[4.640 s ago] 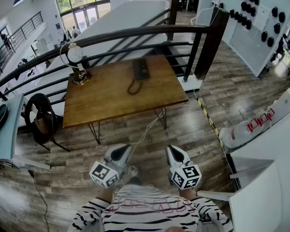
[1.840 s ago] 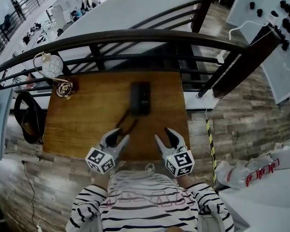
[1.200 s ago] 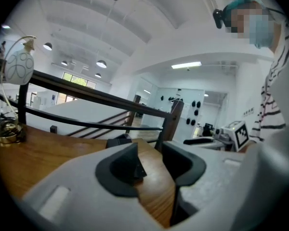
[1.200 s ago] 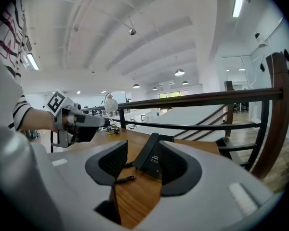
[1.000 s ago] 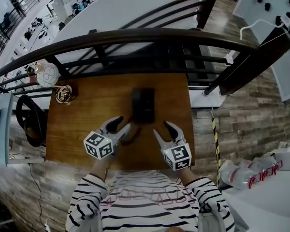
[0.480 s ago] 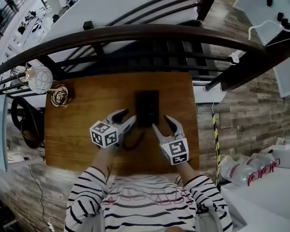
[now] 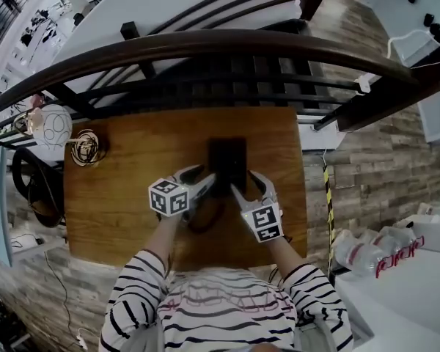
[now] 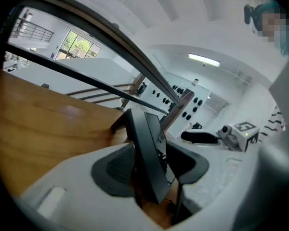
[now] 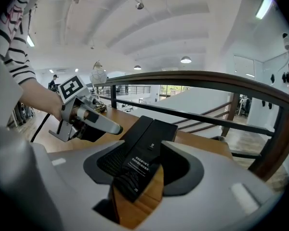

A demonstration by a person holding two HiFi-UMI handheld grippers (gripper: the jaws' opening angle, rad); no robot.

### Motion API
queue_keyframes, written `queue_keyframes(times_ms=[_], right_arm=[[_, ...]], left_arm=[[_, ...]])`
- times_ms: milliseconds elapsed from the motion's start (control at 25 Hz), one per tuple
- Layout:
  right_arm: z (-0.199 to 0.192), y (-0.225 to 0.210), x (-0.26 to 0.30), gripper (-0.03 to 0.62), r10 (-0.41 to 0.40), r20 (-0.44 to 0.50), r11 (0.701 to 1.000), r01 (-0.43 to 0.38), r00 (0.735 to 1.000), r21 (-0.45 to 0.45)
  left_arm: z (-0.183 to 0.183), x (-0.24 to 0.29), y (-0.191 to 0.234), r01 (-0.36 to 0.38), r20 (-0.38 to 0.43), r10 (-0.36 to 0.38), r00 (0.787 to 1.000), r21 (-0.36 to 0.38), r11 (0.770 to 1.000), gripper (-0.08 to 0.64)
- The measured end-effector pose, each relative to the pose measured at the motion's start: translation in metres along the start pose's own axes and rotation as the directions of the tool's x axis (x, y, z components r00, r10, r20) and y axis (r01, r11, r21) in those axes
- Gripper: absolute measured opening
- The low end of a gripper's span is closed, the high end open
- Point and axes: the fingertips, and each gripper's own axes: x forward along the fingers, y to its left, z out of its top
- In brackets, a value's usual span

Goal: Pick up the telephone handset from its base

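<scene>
- Your left gripper (image 7: 205, 182) and right gripper (image 7: 247, 184) are both empty. Their jaws have just opened wide, and both have closed in from the near edge.
- The handset (image 9: 135, 171) sits on its base (image 7: 233, 158), centre of the table (image 7: 125, 196), lined up between both grippers' jaws and ungripped.
- Looks ready for a grasp.

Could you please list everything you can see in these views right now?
Table: one, brown wood, centre.
Telephone: one, black, handset on base, mid-table.
Cord: one, dark, looped by the telephone's near end.
Globe: one, white on brass stand, table's far left corner.
Railing: one, dark, beyond the table.
Chair: one, black, left of table.
Left gripper: grey, jaws just opened wider, telephone's end in the gap, not gripped.
Right gripper: the same, opposite side.
Shirt: striped, bottom.
</scene>
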Motion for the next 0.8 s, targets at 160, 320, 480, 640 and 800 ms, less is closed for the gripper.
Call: queue_keyframes(times_ms=[160, 320, 480, 640, 800], right_arm=[[-0.010, -0.007, 0.013, 0.225, 0.002, -0.026, 0.999, -0.002, 1.000, -0.035], [-0.021, -0.010, 0.022, 0.224, 0.005, -0.048, 0.998, -0.008, 0.999, -0.064], [-0.028, -0.011, 0.031, 0.221, 0.005, -0.065, 0.997, -0.010, 0.998, -0.073], [-0.036, -0.011, 0.039, 0.219, 0.011, -0.082, 0.997, -0.017, 0.997, -0.073], [-0.037, -0.014, 0.040, 0.213, 0.004, -0.079, 0.995, -0.012, 0.997, -0.102]], left_arm=[[0.000, 0.014, 0.011, 0.002, 0.003, -0.002, 1.000, -0.026, 1.000, 0.212], [-0.001, 0.024, 0.016, 0.036, -0.001, -0.036, 0.999, -0.071, 0.997, 0.212], [-0.004, 0.031, 0.020, 0.066, -0.017, -0.068, 0.998, -0.105, 0.992, 0.206], [-0.007, 0.038, 0.022, 0.088, -0.014, -0.091, 0.996, -0.138, 0.986, 0.162], [-0.007, 0.044, 0.022, 0.102, -0.006, -0.104, 0.995, -0.166, 0.981, 0.133]])
